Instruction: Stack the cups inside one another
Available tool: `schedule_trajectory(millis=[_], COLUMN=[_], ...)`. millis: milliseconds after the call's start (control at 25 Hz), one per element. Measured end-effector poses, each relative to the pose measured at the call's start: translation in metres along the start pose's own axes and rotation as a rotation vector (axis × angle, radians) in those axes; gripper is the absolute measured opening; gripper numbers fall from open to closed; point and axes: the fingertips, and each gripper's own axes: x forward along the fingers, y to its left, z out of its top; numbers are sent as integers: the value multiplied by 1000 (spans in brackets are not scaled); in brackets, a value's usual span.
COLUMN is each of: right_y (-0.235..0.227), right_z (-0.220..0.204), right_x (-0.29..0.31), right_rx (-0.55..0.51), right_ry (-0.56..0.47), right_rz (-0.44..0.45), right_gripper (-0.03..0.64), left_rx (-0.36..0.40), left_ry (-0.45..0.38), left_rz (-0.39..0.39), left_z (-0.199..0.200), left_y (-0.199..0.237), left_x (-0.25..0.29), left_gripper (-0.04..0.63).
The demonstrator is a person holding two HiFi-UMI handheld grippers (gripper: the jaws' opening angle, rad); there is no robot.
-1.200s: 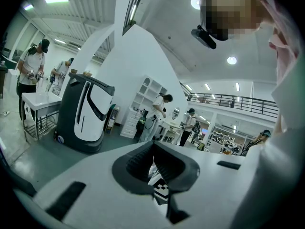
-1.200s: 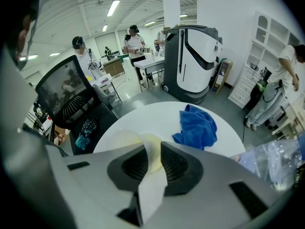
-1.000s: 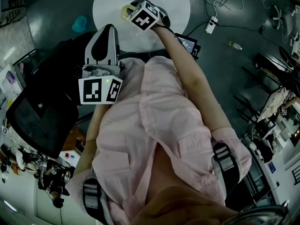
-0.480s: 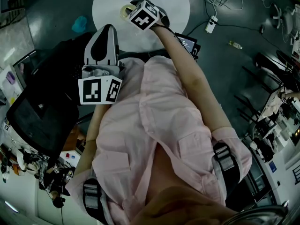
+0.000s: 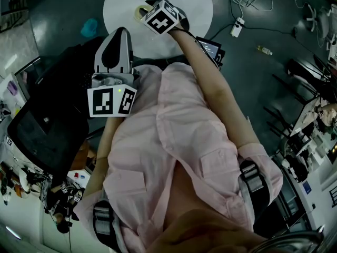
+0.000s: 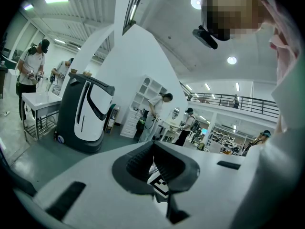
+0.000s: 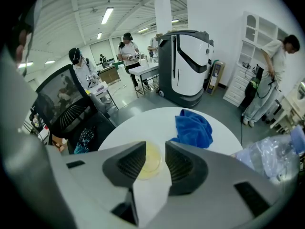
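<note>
- Yellow, see-through plastic is seen between the jaws of the right gripper (image 7: 155,150). This is the cup (image 7: 151,163), standing mouth up on the white round table (image 7: 138,125).
- The right jaws have just been opening and are now spread wide, with one pad on each side of the cup. No squeeze is shown, so the cup is judged to be released.
- Whether one cup or several nested ones stand there cannot be told from above.
- The left pad is seen close against the rim. If the gripper is drawn away at a slant, the rim could be caught and the cup tipped or dragged.
- Thin plastic like this is expected to be very light, so a small nudge could be enough to slide or topple it.
- A blue cloth (image 7: 193,128) lies further back on the table, apart from the cup. It could be snagged only if the gripper is swung that way.
- The left gripper (image 6: 152,146) is held back by the body, away from the table, with its jaws closed on nothing. No steadying can be counted on from that side if the cup goes over.
</note>
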Motion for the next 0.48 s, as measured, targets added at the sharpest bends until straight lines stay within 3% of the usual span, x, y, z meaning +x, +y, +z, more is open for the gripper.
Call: schedule_trajectory(millis=[480], right_y=[-5], right_z=[8], right_x=[-14], right_rx=[21], right_ry=[-41], right_rz=[-26], right_gripper=[124], left_rx=[2], left_ry=[-7], left_rz=[3], left_z=[2], left_y=[-2], left_x=[-2], left_gripper=[18])
